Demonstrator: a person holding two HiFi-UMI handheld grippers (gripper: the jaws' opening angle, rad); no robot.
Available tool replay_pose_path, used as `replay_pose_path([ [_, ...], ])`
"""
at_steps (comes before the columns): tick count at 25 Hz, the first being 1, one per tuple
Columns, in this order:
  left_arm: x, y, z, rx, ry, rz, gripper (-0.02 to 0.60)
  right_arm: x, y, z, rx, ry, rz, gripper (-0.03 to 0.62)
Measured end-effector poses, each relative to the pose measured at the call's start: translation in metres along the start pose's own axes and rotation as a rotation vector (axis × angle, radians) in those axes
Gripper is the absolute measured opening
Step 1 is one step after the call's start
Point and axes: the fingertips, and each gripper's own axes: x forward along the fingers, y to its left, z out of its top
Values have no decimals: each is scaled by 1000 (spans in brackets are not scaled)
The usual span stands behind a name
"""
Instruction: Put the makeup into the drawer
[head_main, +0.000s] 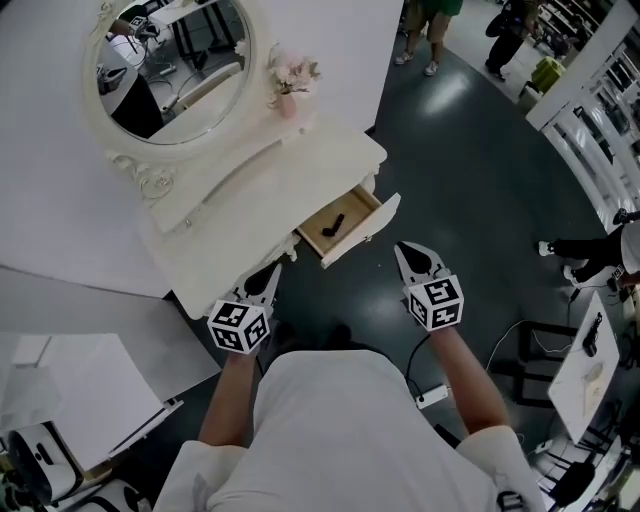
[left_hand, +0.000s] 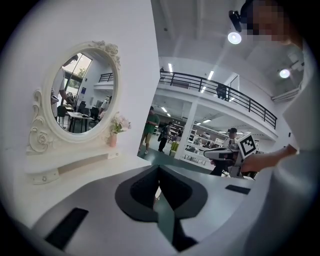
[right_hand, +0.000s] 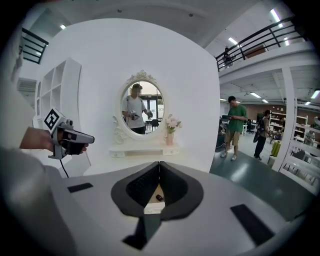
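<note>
The white dressing table (head_main: 230, 190) has one drawer (head_main: 377, 224) pulled open, and a small dark makeup item (head_main: 336, 223) lies inside it. My left gripper (head_main: 273, 269) is held in the air just left of the drawer, jaws together, with nothing in them. To the right of the drawer my right gripper (head_main: 403, 250) is also shut and empty. In the right gripper view the shut jaws (right_hand: 159, 164) point at the table, and the dark makeup item (right_hand: 159, 198) shows through the gap below them. The left gripper view shows its shut jaws (left_hand: 159, 168) toward the table's right edge.
An oval mirror (head_main: 170, 70) and a pink flower vase (head_main: 290, 85) stand on the dressing table against a white wall. A power strip (head_main: 432, 397) with a cable lies on the dark floor. People stand far behind (right_hand: 233, 127). A white table (head_main: 585, 375) is at right.
</note>
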Motion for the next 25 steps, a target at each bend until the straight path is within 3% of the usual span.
replay_pose_path([
  [6,-31,11,28,7,-39,-5,17,-17,13,24,25,-41,-47,28],
  [16,-55,36,73,114,-91,-38,17,-43,22,63,31,-153,-150,28],
  [25,-53,34,84,120,-113,-60,17,-51,28,69,26,-173,-154,28],
])
